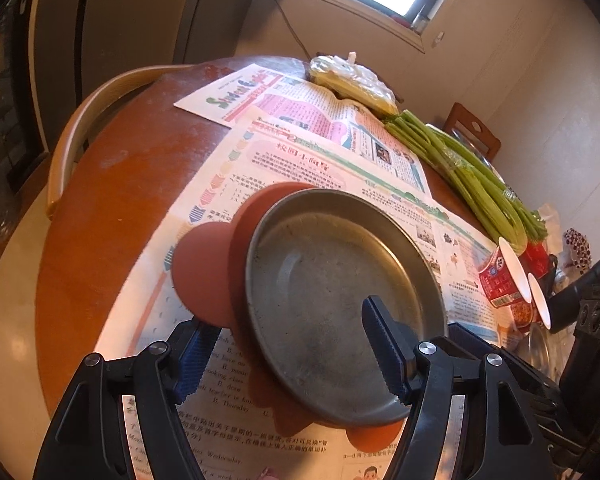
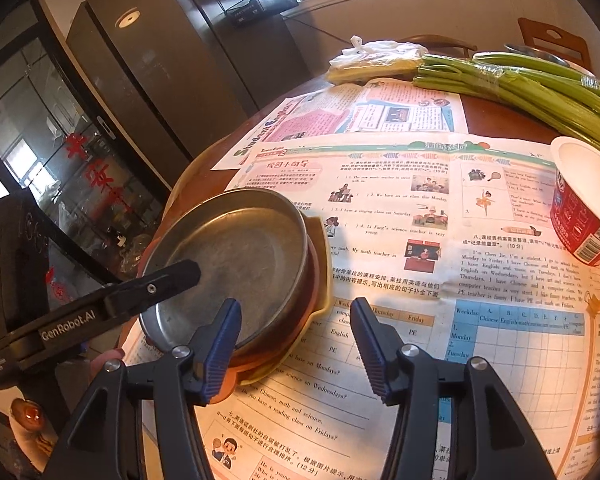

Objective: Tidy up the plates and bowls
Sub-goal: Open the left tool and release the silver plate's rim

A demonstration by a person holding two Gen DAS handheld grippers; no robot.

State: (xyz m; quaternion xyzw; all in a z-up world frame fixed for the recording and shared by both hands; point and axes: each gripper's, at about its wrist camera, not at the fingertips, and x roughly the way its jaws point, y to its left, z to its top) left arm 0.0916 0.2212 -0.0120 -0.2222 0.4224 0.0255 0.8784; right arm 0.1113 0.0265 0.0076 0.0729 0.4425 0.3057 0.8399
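A dull metal plate (image 1: 332, 292) sits tilted on a brown flower-shaped plate (image 1: 204, 276) on the newspaper-covered table. My left gripper (image 1: 288, 356) is open around both: its right finger (image 1: 384, 344) rests inside the metal plate and its left finger (image 1: 192, 356) is under the brown plate's edge. In the right wrist view the metal plate (image 2: 236, 264) sits on the brown plate (image 2: 300, 332), with a yellow rim showing beneath. My right gripper (image 2: 296, 348) is open and empty, just in front of the stack, its left finger (image 2: 220, 344) by the rim.
Newspapers (image 2: 420, 240) cover a round wooden table (image 1: 112, 184). Green celery stalks (image 2: 540, 88) and a plastic bag (image 2: 372, 60) lie at the back. Red instant-noodle cups (image 2: 584, 208) stand at the right. Chairs stand around the table.
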